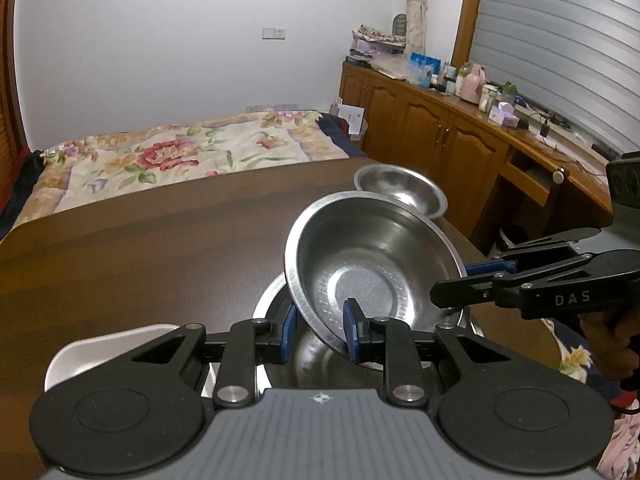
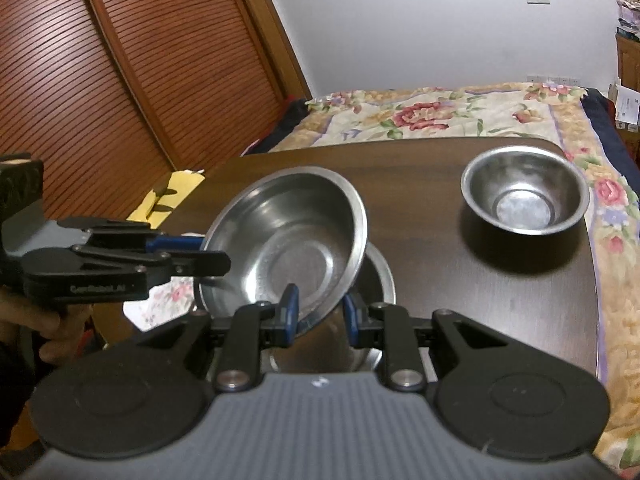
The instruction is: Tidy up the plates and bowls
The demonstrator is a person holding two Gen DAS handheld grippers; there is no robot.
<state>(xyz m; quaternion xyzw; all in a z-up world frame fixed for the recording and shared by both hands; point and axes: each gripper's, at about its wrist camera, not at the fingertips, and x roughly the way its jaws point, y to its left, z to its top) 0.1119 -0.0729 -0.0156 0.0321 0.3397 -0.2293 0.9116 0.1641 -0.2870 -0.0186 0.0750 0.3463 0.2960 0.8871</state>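
Your left gripper point(image 1: 320, 330) sits low and centre in its own camera, blue pads point(image 1: 289, 330) set apart with a steel rim running between them, so you're straddling rather than visibly pinching; contact is hard to call. Your right gripper point(image 2: 318, 314) mirrors it, pads point(image 2: 291, 312) either side of the same rim, grip just as unclear. From the left camera, your right gripper point(image 1: 460, 280) reaches in from the right edge, fingers level, your right hand point(image 1: 612, 344) on its handle. From the right camera, your left hand point(image 2: 44, 332) grips its handle at the left edge.
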